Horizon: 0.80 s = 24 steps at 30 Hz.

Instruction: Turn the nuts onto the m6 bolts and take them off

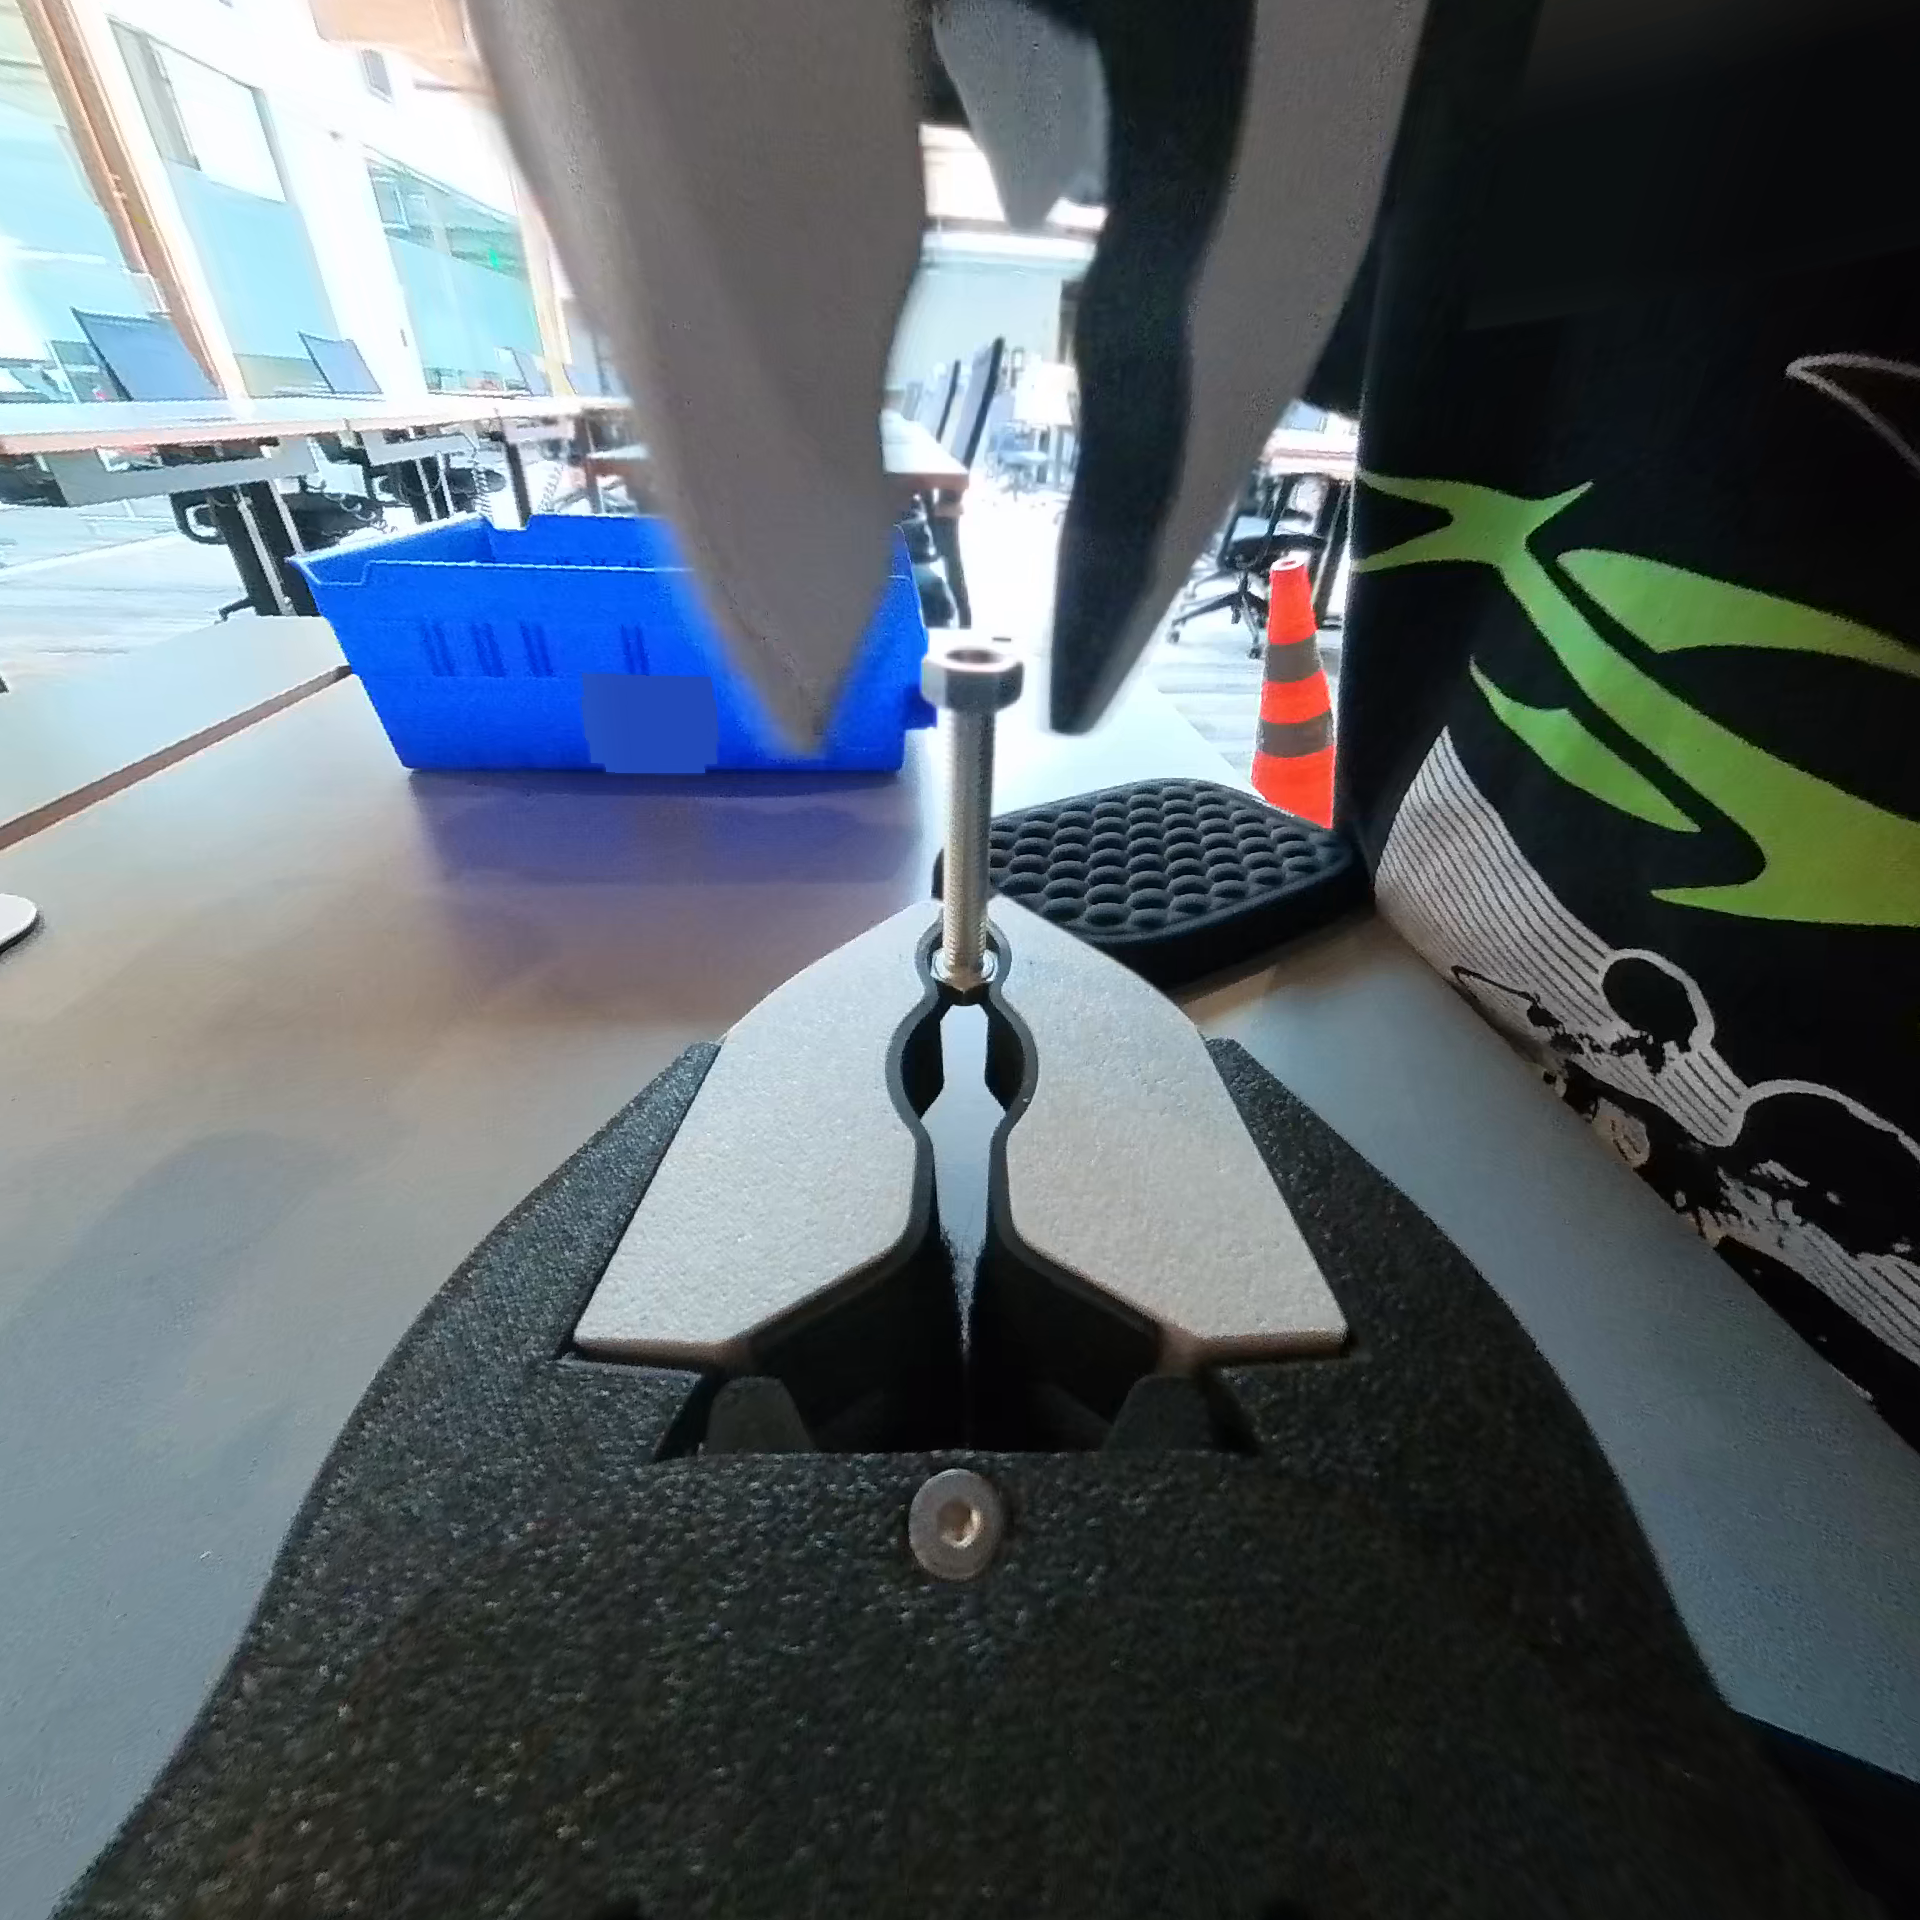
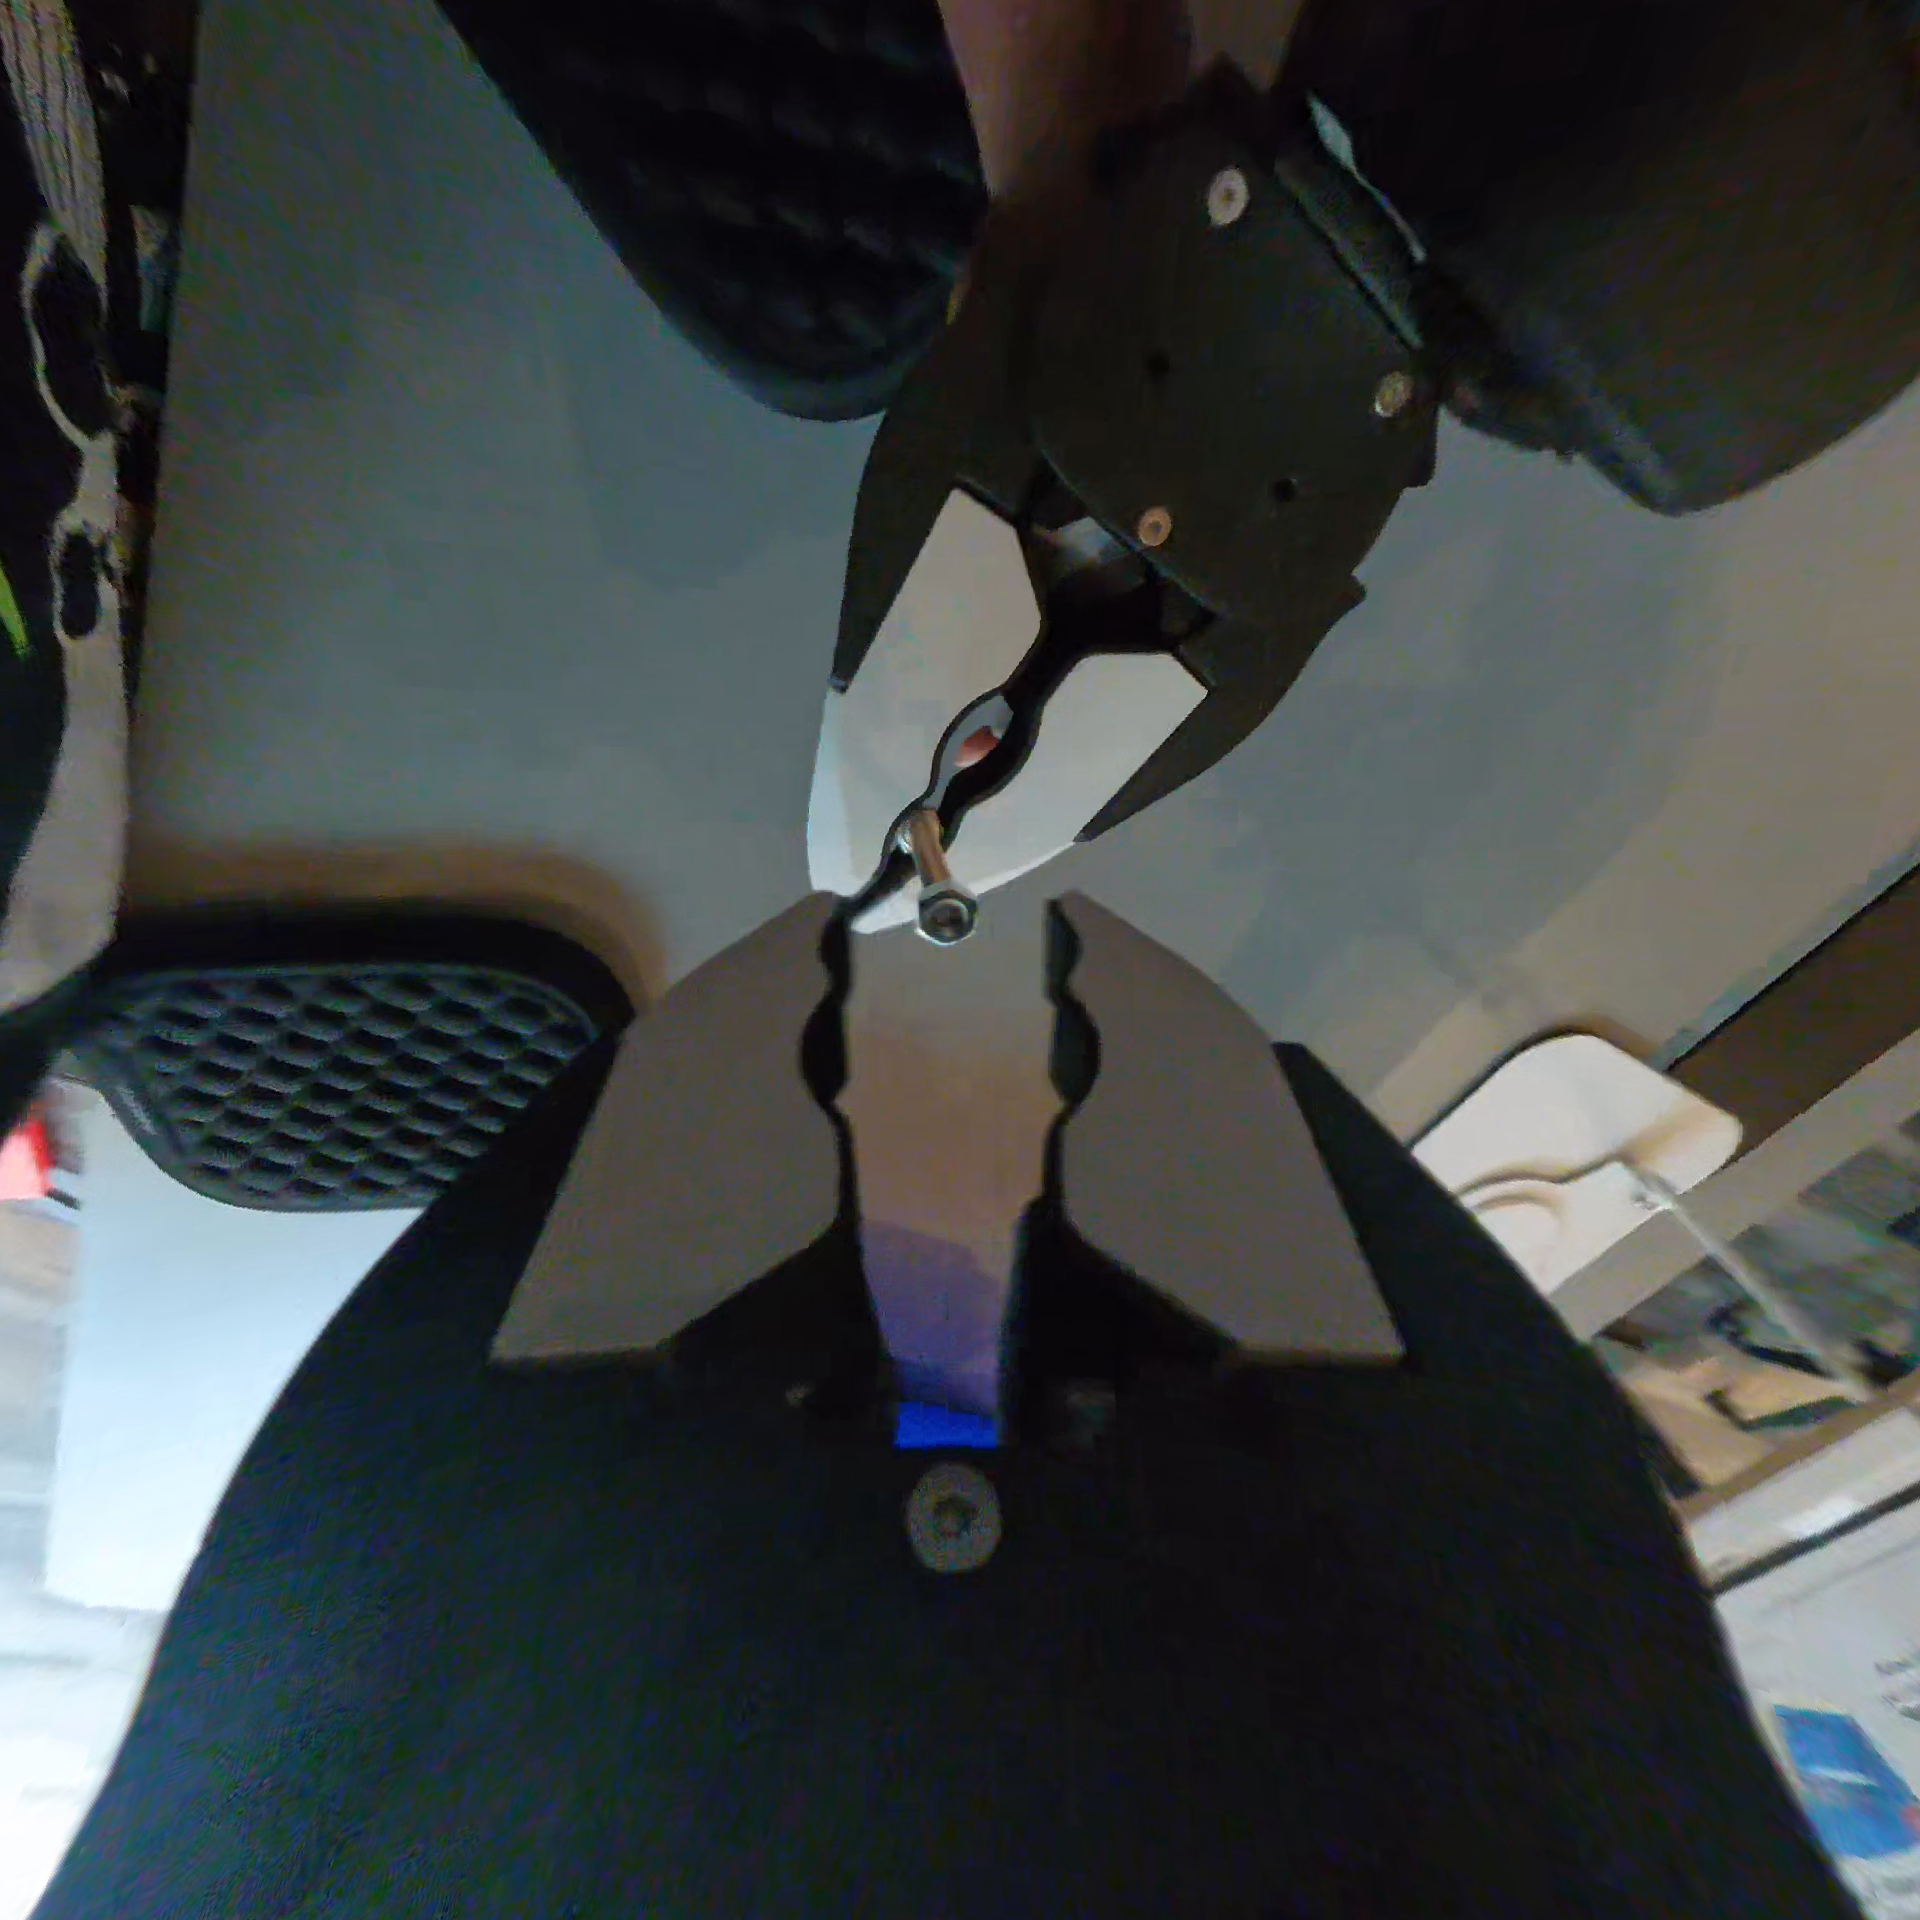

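A: Left wrist view, near to far: the left gripper (image 1: 961,961) is clamping the bolt (image 1: 966,831) at its head end, pads pressing on it in the small notch at the tips. Shank is standing straight up out of the jaws, w/ the nut (image 1: 972,675) sitting at the very top of the thread.

B: And the right gripper (image 1: 930,717)?

A: It's hanging above, fingers spread, one tip on each side of the nut, not touching it. Nothing in its grasp. Right wrist view is showing the same: right gripper (image 2: 945,914) gaping, the nut (image 2: 945,920) just past the tips, a bit left of centre btwn them.

B: So the key relation?

A: Bolt's long axis is pointing at the right gripper, roughly in line w/ its fingers. Nut is lying just ahead of the open jaws, so the right is the one nearer the nut; the left is only acting as a vice. I'd guess the next move needs the right to come down around the nut and close on its flats.

B: How's the hardware looking?

A: Silver steel, long thin threaded shank, small hex nut, bright. Looks barely threaded on or nearly off; can't tell which.

B: Farther back?

A: Black honeycomb mat (image 1: 1164,873) on the grey table (image 1: 312,1039), blue bin (image 1: 499,665) far left, orange cone (image 1: 1294,717) far right.
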### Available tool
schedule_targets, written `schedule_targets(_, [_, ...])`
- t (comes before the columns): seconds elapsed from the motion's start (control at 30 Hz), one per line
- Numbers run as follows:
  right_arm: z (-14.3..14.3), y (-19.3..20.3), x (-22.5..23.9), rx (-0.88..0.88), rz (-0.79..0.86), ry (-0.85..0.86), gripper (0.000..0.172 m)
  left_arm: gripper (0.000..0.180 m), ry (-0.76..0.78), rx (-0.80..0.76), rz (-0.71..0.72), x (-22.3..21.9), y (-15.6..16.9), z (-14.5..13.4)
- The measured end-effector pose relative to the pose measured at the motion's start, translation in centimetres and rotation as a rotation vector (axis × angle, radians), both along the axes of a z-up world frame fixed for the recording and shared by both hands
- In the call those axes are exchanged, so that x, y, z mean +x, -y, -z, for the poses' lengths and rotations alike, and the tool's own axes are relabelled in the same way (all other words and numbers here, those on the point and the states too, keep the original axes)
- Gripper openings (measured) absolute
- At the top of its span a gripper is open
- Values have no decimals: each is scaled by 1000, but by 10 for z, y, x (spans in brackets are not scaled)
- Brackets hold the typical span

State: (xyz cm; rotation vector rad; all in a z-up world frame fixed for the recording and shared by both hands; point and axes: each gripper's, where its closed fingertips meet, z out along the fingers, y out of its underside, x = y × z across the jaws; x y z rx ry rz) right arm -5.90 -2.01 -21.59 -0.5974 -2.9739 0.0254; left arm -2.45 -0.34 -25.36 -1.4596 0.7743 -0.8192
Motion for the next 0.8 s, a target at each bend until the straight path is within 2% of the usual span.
schedule_targets(0.03, [-1,-1,-2,9,-57,-9,47,2,5,1,2,0,0,-1])
schedule_targets(0.07, [-3,0,-3,-1,-142,-8,50,2,7,0,7,0,1,-1])
schedule_targets(0.17, [-12,8,5,-90,-513,31,36,2,4,1,19,1,2,0])
schedule_targets(0.23, [-15,9,8,-121,-690,47,26,2,9,-1,24,0,2,-1])
schedule_targets(0.4, [-7,7,3,-116,-776,107,22,2,12,-3,32,1,3,-1])
schedule_targets(0.47, [-3,6,0,-90,-797,90,11,2,12,-2,33,1,3,-1])
schedule_targets(0.53, [-2,7,-1,-85,-769,77,10,2,11,-3,31,1,3,-1])
schedule_targets(0.67, [-3,3,-3,-67,-533,56,10,2,21,-4,15,-1,1,-2])
schedule_targets(0.73, [-3,2,-3,-53,-333,41,10,2,20,-3,5,-2,0,-2])
schedule_targets(0.8, [-2,1,-3,-47,-58,23,10,2,17,-3,-7,-2,-1,-1])
